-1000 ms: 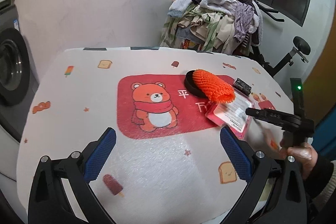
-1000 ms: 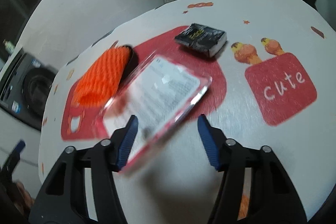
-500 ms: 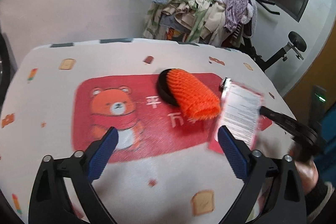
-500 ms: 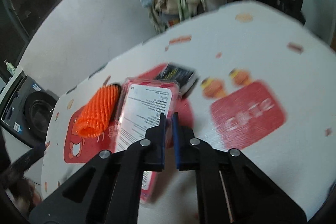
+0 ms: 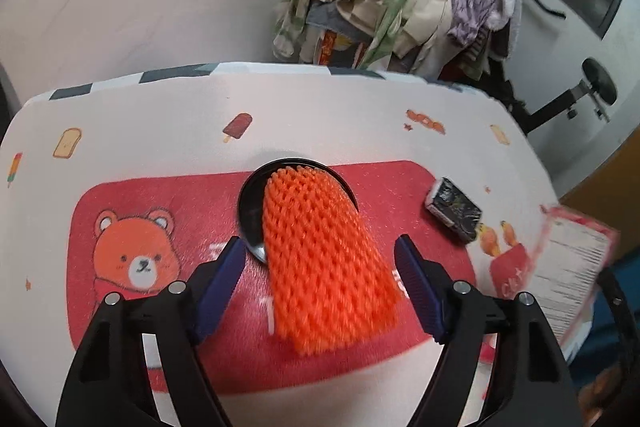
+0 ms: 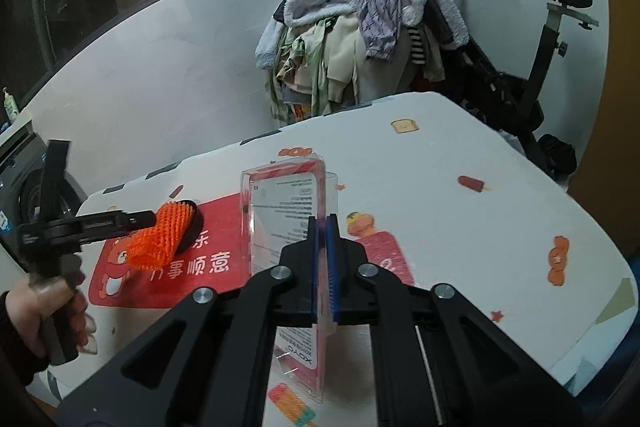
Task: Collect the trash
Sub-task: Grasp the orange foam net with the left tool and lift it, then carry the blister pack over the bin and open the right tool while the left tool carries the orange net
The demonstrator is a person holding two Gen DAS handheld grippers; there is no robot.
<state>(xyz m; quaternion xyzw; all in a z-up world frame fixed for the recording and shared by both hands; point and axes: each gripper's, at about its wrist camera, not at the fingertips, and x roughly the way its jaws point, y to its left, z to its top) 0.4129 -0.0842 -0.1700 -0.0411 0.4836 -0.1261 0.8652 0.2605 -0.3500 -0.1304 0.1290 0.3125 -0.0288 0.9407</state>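
Note:
An orange foam fruit net (image 5: 324,259) lies on the table, its far end over a black round lid (image 5: 252,203). My left gripper (image 5: 320,267) is open, its fingers on either side of the net. My right gripper (image 6: 321,231) is shut on a clear plastic package with a red and white card (image 6: 280,211) and holds it up above the table. The package also shows at the right edge of the left wrist view (image 5: 568,267). A small black packet (image 5: 454,215) lies on the table right of the net.
The table wears a white cloth with a red bear panel (image 5: 132,259). A heap of clothes (image 6: 360,39) and an exercise bike (image 6: 560,39) stand behind it. A washing machine (image 6: 24,187) is at the left.
My left gripper has moved forward until its open fingers flank the orange net. My right gripper closed on the plastic package and lifted it off the table to the right.

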